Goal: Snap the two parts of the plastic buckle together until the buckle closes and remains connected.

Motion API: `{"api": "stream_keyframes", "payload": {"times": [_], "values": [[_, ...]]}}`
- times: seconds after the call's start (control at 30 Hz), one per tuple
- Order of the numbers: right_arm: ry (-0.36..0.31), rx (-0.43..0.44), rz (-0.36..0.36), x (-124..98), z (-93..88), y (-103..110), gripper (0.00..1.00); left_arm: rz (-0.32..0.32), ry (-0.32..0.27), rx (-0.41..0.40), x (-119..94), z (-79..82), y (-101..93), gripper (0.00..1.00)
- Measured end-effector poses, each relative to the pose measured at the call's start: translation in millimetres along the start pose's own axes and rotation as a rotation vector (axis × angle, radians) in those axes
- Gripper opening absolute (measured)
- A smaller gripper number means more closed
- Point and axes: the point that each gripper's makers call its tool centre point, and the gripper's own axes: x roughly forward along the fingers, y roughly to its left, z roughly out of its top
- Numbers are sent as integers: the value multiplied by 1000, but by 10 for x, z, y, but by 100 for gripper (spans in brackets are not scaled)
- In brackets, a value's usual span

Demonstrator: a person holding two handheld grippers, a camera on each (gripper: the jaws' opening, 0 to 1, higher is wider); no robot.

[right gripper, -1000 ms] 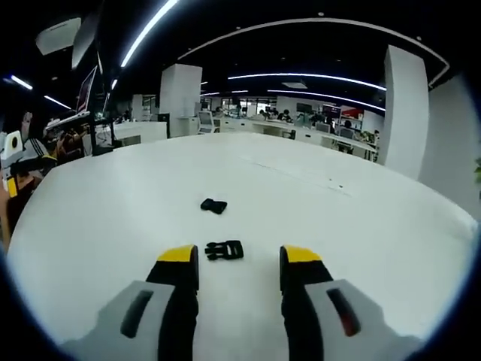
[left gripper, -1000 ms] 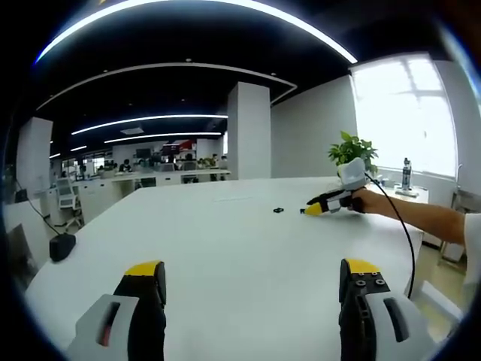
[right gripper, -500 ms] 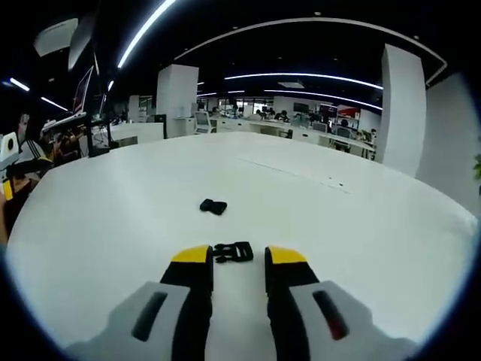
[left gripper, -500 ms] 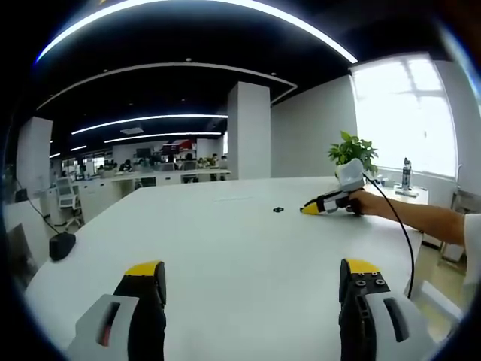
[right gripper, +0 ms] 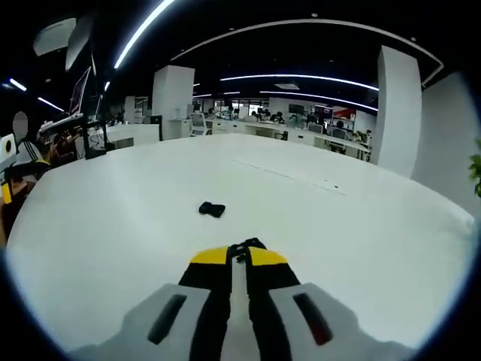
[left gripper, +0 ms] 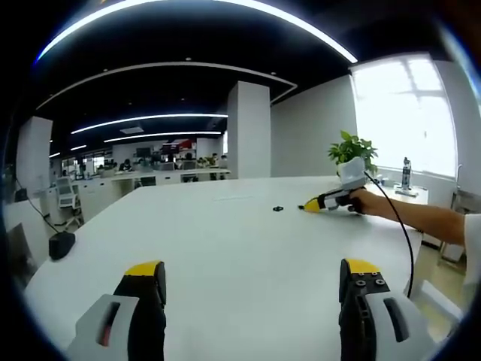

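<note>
While the pronged buckle half (right gripper: 246, 246) is pinched in the right gripper (right gripper: 238, 256), the socket half (right gripper: 212, 209) is seen ahead-left; the left gripper (left gripper: 252, 272) is held open, farther off.

My left gripper (left gripper: 252, 282) hangs over the white table (left gripper: 225, 241), jaws spread wide with nothing between them; far across the table my right gripper (left gripper: 327, 201) rests low at the surface, my hand (left gripper: 359, 201) behind it; a small black buckle part (left gripper: 278, 209) lies just beside its yellow tips; a potted plant (left gripper: 353, 149) stands beyond.
</note>
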Motion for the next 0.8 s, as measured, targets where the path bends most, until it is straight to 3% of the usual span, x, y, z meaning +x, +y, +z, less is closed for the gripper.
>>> {"api": "stream_keyframes", "payload": {"times": [0.33,0.8], "values": [[5,-4,-7,-15,-5,-8,9,-3,3,0,12,-13,-17,98],[28,39,-58,126,-57,-68,46,-1,1,-2,0,-14,2,98]]}}
